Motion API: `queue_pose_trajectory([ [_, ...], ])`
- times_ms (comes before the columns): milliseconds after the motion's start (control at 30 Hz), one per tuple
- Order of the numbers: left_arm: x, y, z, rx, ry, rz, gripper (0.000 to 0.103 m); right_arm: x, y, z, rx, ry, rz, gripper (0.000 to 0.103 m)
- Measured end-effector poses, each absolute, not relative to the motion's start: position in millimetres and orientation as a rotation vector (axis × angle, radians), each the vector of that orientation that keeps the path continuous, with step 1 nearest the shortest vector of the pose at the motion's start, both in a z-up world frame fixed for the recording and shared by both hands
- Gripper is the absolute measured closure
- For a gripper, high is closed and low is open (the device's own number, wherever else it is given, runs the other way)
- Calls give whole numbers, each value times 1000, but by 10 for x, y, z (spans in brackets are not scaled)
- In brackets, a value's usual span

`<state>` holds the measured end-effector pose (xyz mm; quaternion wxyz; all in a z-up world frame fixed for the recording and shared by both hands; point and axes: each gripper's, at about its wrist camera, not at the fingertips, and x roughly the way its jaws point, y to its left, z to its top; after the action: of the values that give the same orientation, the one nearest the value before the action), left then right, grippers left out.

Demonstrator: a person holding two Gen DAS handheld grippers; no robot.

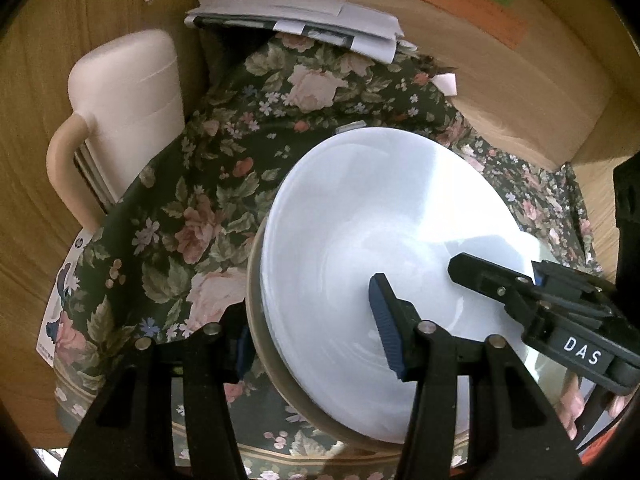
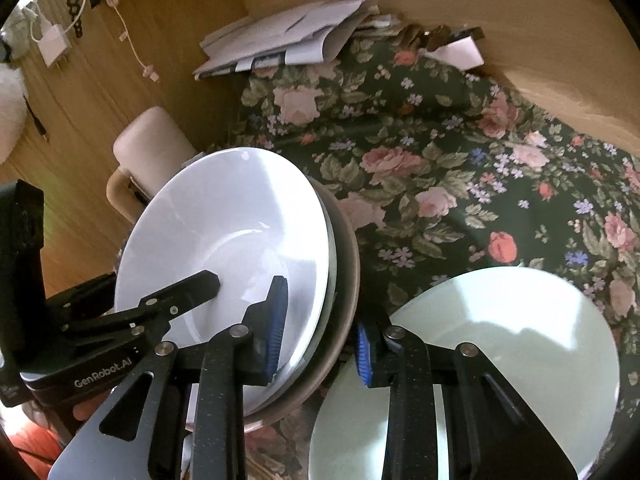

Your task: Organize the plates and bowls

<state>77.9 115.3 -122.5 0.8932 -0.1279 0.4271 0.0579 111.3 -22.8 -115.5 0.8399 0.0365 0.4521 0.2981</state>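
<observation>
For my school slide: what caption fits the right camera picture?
Both grippers straddle the stacked bowls' rims beside a pale plate.

White bowl (image 2: 224, 232) tilted atop grey-rimmed dish stack (image 2: 344, 280); pale plate (image 2: 520, 340) alongside

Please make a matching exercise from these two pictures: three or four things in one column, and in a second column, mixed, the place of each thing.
Things:
1. white shallow bowl
2. pale green round plate
3. stack of white papers
4. cream plastic jug with a handle

Places:
A. at the far edge of the floral cloth
B. beside the cloth, against the wooden wall
C. on top of the brown-rimmed dish
D. flat on the cloth, right of the stack

Pairs: 1-C, 2-D, 3-A, 4-B
</observation>
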Motion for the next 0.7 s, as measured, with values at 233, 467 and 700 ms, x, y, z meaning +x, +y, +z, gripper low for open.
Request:
queue_pose_trajectory([
  [233, 783, 1040, -1081, -230, 844, 118, 52, 1089, -331, -1026, 90, 922, 615, 76],
  [467, 792, 938, -994, -230, 826, 98, 52, 1042, -459, -929, 98, 901, 599, 76],
  [700, 796, 806, -954, -222, 823, 71, 51, 991, -635, -869, 115, 890, 577, 76],
])
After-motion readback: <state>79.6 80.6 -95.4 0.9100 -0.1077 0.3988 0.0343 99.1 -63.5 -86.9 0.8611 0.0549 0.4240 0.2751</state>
